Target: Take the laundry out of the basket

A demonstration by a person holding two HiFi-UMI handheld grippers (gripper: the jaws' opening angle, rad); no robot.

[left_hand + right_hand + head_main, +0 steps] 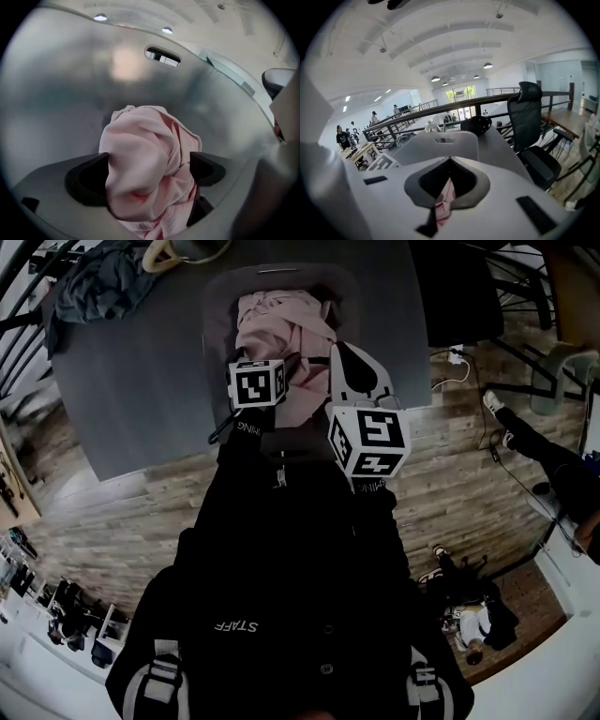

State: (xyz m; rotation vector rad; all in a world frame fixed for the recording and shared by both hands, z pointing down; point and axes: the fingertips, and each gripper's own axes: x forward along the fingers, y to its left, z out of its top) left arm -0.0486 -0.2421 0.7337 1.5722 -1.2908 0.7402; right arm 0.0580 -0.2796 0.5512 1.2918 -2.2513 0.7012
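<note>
In the basket (212,326), upper centre, pink laundry (281,329) is being gripped.
The left gripper (147,171) is being held wide around it, the right gripper (447,187) clamped on a fold.

The laundry (145,159) in front of you is soft pink cloth, matt, finely woven and deeply creased. Your basket (61,93) looks like smooth grey plastic with a dull sheen on its inner wall. The table (141,381) is matt dark grey, and the floor (122,512) is grainy wood plank.
</note>
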